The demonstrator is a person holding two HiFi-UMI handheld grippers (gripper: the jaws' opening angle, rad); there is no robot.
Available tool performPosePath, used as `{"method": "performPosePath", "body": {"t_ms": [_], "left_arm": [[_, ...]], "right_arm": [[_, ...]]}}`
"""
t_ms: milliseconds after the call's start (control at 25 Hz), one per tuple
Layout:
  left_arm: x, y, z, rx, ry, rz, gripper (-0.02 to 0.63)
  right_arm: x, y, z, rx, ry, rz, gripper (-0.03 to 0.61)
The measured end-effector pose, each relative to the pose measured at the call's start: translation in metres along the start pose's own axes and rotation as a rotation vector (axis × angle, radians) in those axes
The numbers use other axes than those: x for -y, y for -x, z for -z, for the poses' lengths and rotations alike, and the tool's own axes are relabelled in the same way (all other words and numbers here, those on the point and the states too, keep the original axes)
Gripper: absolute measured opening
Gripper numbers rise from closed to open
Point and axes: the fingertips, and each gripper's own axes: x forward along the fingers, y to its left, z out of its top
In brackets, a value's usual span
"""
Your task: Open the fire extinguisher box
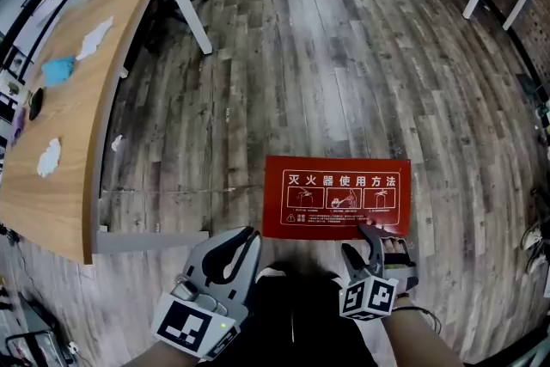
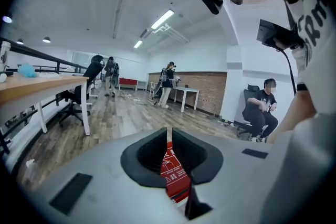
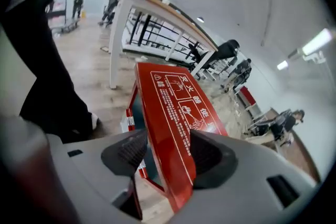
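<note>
One box [image 1: 336,197], two tools [image 1: 249,235] [image 1: 361,241], perhaps two rags [image 1: 94,39] [image 1: 49,157]

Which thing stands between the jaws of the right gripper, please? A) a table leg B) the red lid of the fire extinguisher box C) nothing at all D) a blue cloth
B: in that gripper's own view, the red lid runs between the parted jaws of the right gripper.

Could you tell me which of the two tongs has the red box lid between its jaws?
The right tongs: its jaws stand apart astride the edge of the red lid. The left tongs have their jaws together with nothing between them.
</note>
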Motion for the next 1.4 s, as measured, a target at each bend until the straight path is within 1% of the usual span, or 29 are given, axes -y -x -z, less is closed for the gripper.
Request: {"method": "performPosePath", "body": {"t_ms": [120, 200, 280, 400, 560, 640, 720, 1000, 1160, 1240, 1400], "left_arm": [[-0.005, -0.003, 0.012, 0.007, 0.006, 0.008, 0.012], [-0.011, -0.004, 0.02, 0.012, 0.013, -0.005, 0.012], [-0.019, -0.003, 0.027, 0.017, 0.015, -0.024, 0.012], [-0.025, -0.004, 0.038, 0.014, 0.011, -0.033, 0.012], [-0.032, -0.007, 0.047, 0.03, 0.009, -0.037, 0.012], [-0.036, -0.008, 0.05, 0.026, 0.02, -0.042, 0.012], [-0.038, -0.008, 0.049, 0.017, 0.029, -0.047, 0.012], [-0.023, -0.002, 0.03, 0.022, 0.026, -0.022, 0.012], [-0.027, 0.006, 0.004, 0.006, 0.052, -0.043, 0.012], [-0.025, 0.011, -0.008, 0.004, 0.056, -0.045, 0.012], [-0.021, 0.02, -0.034, 0.007, 0.06, -0.034, 0.012]], "right_arm": [[-0.009, -0.014, 0.002, -0.002, 0.16, 0.103, 0.239], [-0.014, -0.021, 0.0, 0.008, 0.217, 0.163, 0.242], [-0.017, -0.03, 0.0, 0.015, 0.237, 0.208, 0.242], [-0.016, -0.041, 0.0, 0.024, 0.222, 0.268, 0.242], [-0.011, -0.048, -0.003, 0.07, 0.21, 0.353, 0.242], [-0.01, -0.048, -0.004, 0.087, 0.201, 0.357, 0.242], [-0.011, -0.047, -0.007, 0.088, 0.201, 0.343, 0.242], [-0.008, -0.035, -0.01, 0.069, 0.192, 0.286, 0.242], [0.009, -0.018, -0.022, 0.054, 0.153, 0.232, 0.238], [0.015, -0.008, -0.026, 0.052, 0.138, 0.216, 0.224], [0.032, 0.01, -0.034, 0.05, 0.148, 0.208, 0.183]]}}
